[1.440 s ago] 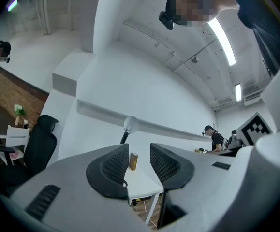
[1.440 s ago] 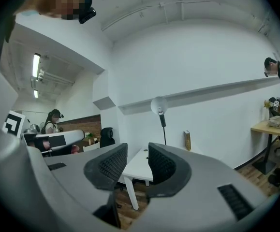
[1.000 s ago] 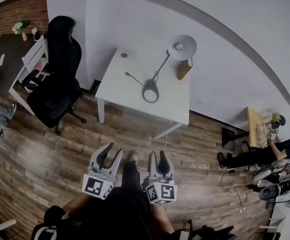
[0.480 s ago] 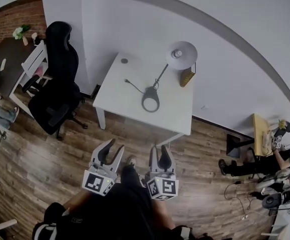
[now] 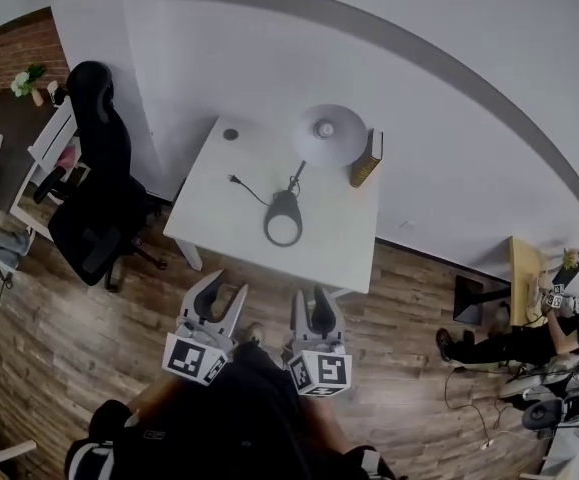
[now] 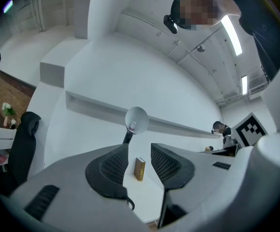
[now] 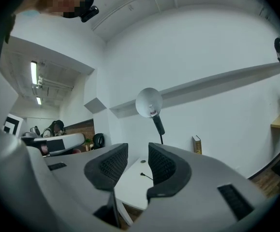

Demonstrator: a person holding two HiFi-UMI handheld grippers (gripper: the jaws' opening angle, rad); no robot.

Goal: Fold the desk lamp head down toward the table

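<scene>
The desk lamp stands on the white table (image 5: 219, 193). Its round grey head (image 5: 329, 133) is raised on a thin arm above its ring-shaped base (image 5: 282, 218), and its cord and plug (image 5: 244, 185) lie to the left. My left gripper (image 5: 219, 303) and right gripper (image 5: 312, 311) hover side by side over the wooden floor, short of the table's front edge. Both are open with nothing between the jaws. The left gripper view shows the lamp head (image 6: 136, 119) beyond the left gripper (image 6: 139, 149). In the right gripper view the lamp head (image 7: 148, 102) rises above the right gripper (image 7: 137, 149).
A brown book (image 5: 366, 158) stands upright at the table's back right, by the wall. A black office chair (image 5: 99, 188) is left of the table, with another desk (image 5: 9, 118) behind it. A seated person (image 5: 529, 338) and a small wooden table (image 5: 524, 268) are at the right.
The table and lamp have come nearer and lower in the head view as both grippers advanced toward them together. Neither gripper has taken hold of anything.
</scene>
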